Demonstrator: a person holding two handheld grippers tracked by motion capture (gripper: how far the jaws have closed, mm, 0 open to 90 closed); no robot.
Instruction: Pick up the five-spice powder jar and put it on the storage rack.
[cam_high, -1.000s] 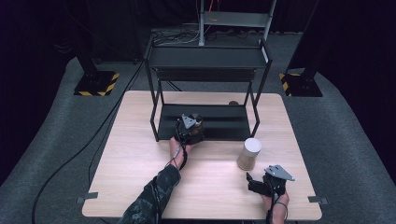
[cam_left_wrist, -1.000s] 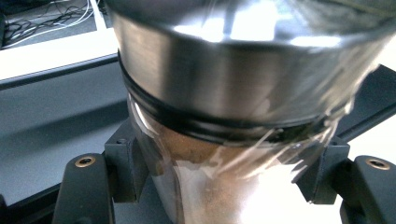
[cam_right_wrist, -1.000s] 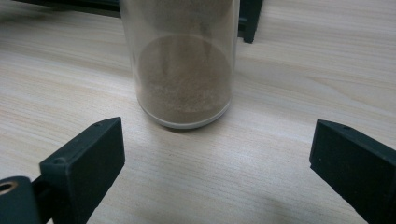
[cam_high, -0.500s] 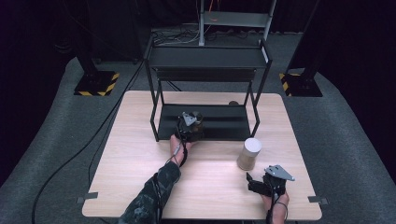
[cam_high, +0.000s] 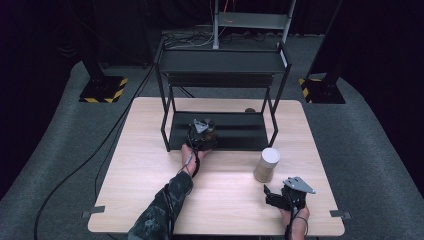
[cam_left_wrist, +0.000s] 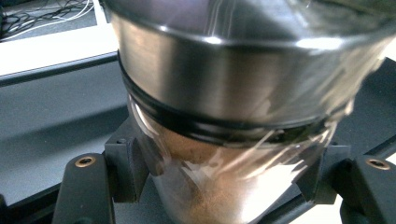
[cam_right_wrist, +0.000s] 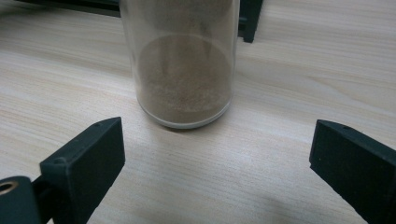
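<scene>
My left gripper (cam_high: 202, 134) reaches onto the bottom shelf (cam_high: 240, 131) of a black metal rack and is shut on a glass jar (cam_left_wrist: 224, 93). That jar has a brushed steel lid with a black seal, and brown powder inside. In the left gripper view the two black jaws press on the glass from either side. A second jar (cam_high: 266, 164) of brown powder stands upright on the wooden table at the front right. My right gripper (cam_high: 274, 198) rests just in front of it, open. In the right gripper view this second jar (cam_right_wrist: 184, 70) stands beyond the spread jaws of the right gripper (cam_right_wrist: 215, 163), untouched.
The black rack (cam_high: 220, 62) has two shelves and stands on the far half of the light wooden table (cam_high: 150, 170). A small brown object (cam_high: 249, 110) lies behind it. Cables run over the grey floor on the left, and striped stand bases sit at both back corners.
</scene>
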